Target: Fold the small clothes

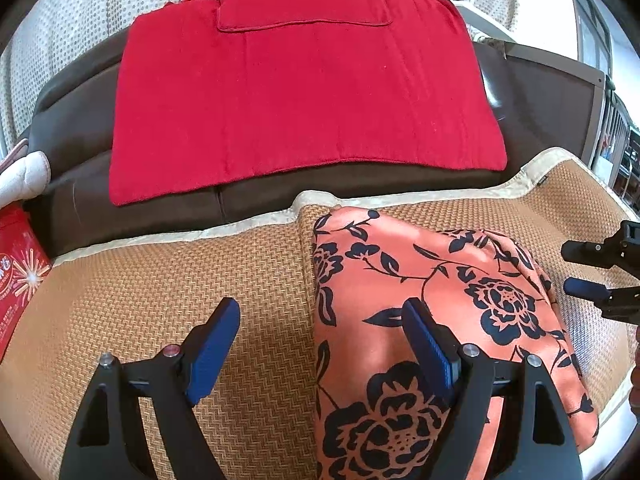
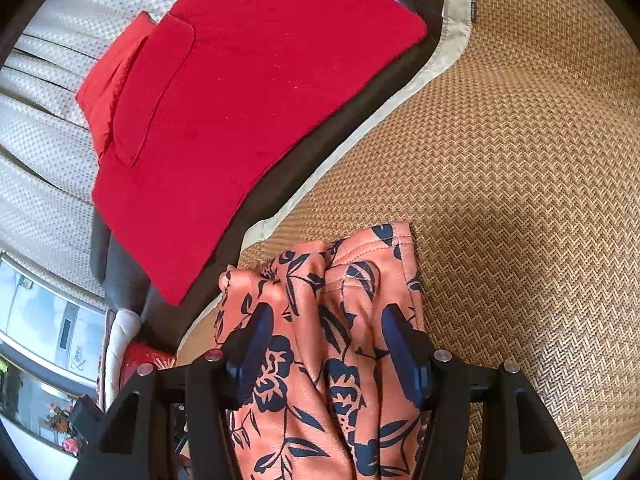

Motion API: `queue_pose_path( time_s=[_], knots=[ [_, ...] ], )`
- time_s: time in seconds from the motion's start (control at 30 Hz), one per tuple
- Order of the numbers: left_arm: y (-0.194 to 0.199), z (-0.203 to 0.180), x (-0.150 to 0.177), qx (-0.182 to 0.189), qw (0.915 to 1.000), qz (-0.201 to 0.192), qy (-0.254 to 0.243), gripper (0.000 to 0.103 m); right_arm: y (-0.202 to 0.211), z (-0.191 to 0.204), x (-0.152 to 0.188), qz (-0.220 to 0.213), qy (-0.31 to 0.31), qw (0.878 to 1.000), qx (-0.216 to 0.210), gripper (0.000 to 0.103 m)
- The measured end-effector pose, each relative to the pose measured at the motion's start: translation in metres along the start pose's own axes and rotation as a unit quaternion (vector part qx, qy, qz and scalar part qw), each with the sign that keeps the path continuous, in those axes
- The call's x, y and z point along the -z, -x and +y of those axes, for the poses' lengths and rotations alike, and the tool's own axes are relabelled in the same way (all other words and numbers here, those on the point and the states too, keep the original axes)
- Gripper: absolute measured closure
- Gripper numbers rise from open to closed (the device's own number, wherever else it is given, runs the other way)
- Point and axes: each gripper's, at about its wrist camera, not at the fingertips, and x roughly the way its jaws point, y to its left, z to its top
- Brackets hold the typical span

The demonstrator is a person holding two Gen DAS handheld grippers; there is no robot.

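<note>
An orange garment with a black flower print lies folded on the woven straw mat. My left gripper hovers open over the garment's left edge, one finger above the cloth and the other above bare mat. At the right edge of this view, my right gripper stands by the garment's right side with a clear gap between its fingers. In the right wrist view the garment lies bunched in folds under and between the fingers of my right gripper. The pads do not press on it.
A red padded cloth lies over the dark brown sofa behind the mat's cream border. A red printed box and a white bundle sit at the left. A dotted cream curtain hangs behind.
</note>
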Motion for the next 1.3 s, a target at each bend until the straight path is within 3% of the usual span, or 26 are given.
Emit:
queue_pose_path(
  time_s=[0.57, 0.93, 1.3],
  knots=[
    [-0.007, -0.004, 0.0, 0.002, 0.9999, 0.01, -0.005, 0.02, 0.002, 0.0, 0.002, -0.001, 0.013, 1.0, 0.02, 0.042],
    [-0.018, 0.006, 0.002, 0.044, 0.9974, 0.048, 0.032, 0.02, 0.008, -0.015, -0.004, 0.004, 0.007, 1.0, 0.027, 0.042],
    [-0.023, 0.011, 0.004, 0.06, 0.9954, 0.067, 0.032, 0.019, -0.001, -0.035, -0.003, 0.056, -0.016, 0.998, 0.015, 0.038]
  ],
)
